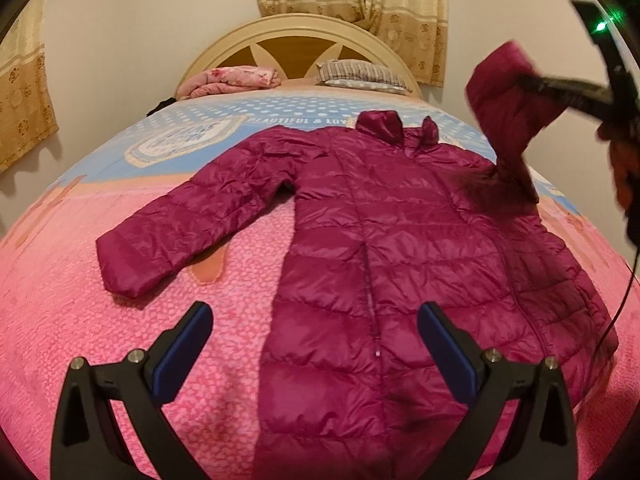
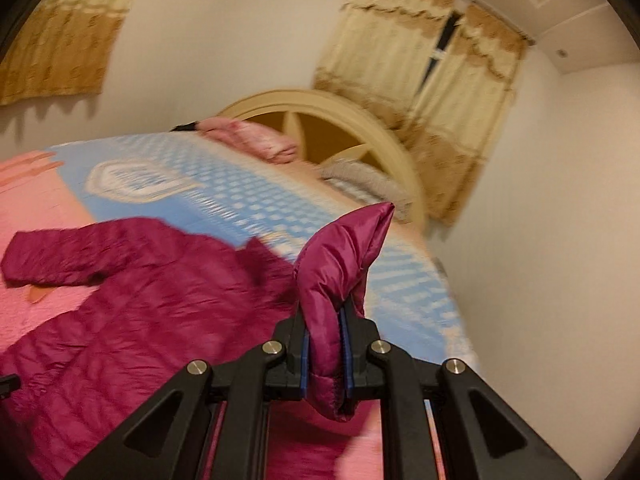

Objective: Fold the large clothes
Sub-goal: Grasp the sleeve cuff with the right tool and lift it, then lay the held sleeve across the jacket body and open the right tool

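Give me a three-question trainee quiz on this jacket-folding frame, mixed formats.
1. True or false: the right gripper is shut on a sleeve of the magenta puffer jacket.
2. The left gripper is: A) shut on the hem B) open above the jacket's lower part C) holding the collar.
3. Fill in: the other sleeve lies flat on the ____ bedspread.

Key: 1 true; 2 B; 3 pink.
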The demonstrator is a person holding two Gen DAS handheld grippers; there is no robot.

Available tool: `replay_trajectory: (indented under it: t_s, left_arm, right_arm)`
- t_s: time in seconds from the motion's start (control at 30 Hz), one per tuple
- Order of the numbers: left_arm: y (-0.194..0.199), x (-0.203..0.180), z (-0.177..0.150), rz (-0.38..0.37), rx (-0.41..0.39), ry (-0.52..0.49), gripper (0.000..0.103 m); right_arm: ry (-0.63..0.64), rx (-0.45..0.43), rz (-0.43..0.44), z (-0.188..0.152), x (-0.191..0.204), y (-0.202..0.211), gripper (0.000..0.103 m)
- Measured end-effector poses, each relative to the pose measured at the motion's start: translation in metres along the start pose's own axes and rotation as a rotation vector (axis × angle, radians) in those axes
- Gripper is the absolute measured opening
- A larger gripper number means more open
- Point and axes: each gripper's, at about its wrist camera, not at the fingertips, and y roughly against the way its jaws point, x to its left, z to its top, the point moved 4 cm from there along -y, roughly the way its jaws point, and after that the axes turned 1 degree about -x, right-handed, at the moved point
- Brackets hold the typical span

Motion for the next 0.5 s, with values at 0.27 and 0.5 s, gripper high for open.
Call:
replay_trajectory:
  t_s: [0.27,0.5]
  left_arm:
    - [-0.005,0.007,-0.003,0.037,0.022,-0.008,0.103]
    - [-0.007,-0.002,-0.002,0.059,0.031,-0.042,0.103]
  right_arm:
    - [-0.054,0.09,0.156,-0.038,0.074,-0.049,0.012]
    - [-0.186,0.182,0.313,-0.063,0.1,-0.075,0.02]
